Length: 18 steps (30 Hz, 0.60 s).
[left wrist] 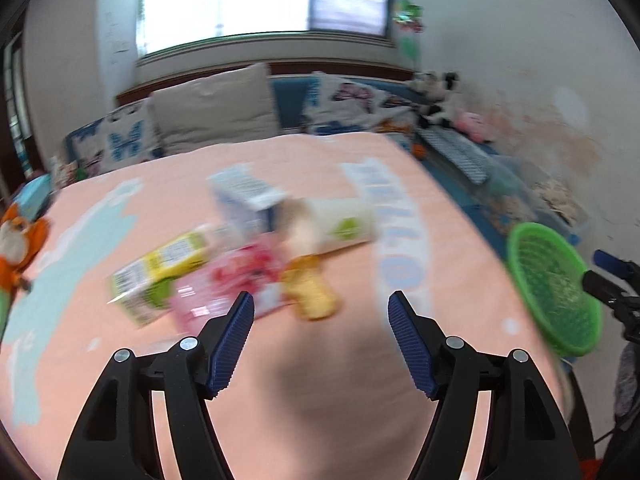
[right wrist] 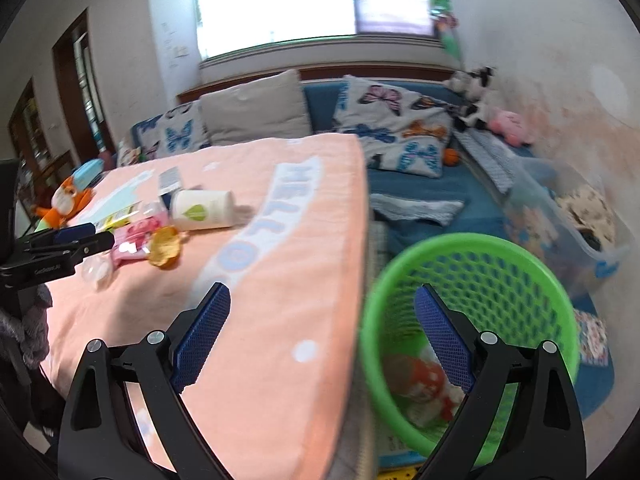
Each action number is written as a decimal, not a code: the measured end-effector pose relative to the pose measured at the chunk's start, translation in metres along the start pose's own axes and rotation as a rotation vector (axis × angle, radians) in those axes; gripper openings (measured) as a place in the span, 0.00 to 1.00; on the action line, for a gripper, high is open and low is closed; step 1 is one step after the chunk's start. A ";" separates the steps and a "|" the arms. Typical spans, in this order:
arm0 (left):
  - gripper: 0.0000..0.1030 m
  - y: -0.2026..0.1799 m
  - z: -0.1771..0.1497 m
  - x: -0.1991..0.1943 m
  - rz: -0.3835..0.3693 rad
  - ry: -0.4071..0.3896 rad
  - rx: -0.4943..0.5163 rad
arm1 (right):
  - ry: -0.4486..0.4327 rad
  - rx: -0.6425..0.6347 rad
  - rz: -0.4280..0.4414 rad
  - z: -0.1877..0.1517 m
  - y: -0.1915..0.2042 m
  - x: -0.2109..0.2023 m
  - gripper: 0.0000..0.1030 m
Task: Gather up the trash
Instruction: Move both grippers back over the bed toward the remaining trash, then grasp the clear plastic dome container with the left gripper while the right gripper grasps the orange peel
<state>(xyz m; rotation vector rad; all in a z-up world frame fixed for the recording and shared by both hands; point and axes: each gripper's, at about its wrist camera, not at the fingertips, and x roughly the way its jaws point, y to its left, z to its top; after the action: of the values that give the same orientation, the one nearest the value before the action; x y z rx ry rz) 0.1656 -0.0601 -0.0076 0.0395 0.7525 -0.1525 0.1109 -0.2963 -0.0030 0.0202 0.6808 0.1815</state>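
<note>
Peach cloth [right wrist: 260, 280] with pale blue lettering covers the counter, and the trash sits in a loose pile toward its far left part: a white bottle with a green leaf mark [right wrist: 202, 210] lying on its side, a pink packet [right wrist: 136, 240], a yellow-green carton [left wrist: 156, 276], a blue-and-white box [left wrist: 248, 200] and a crumpled orange wrapper [right wrist: 166, 246]. In the left wrist view the pile is blurred, so the finer details may be off. Beside the counter's right edge stands a green mesh basket [right wrist: 460, 256], with some orange and white scraps in its bottom. Behind runs a blue sofa [right wrist: 420, 188] with butterfly cushions [right wrist: 392, 120] under a bright window [right wrist: 280, 0].

The left gripper [left wrist: 320, 308] hovers just short of the pile, jaws spread and empty. The right gripper [right wrist: 322, 300] hangs over the counter's edge and the basket rim, jaws likewise spread, holding nothing.
</note>
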 end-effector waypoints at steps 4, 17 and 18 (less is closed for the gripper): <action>0.69 0.040 -0.010 0.002 0.068 0.024 -0.049 | 0.016 -0.042 0.042 0.006 0.026 0.015 0.90; 0.69 0.097 -0.040 0.035 0.116 0.128 -0.143 | 0.099 -0.146 0.185 0.021 0.100 0.073 0.87; 0.69 0.099 -0.041 0.038 0.110 0.132 -0.143 | 0.111 -0.148 0.197 0.021 0.104 0.078 0.86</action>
<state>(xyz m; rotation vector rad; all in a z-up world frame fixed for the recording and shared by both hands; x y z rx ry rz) 0.1802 0.0363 -0.0654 -0.0452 0.8892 0.0096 0.1665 -0.1795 -0.0272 -0.0654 0.7743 0.4242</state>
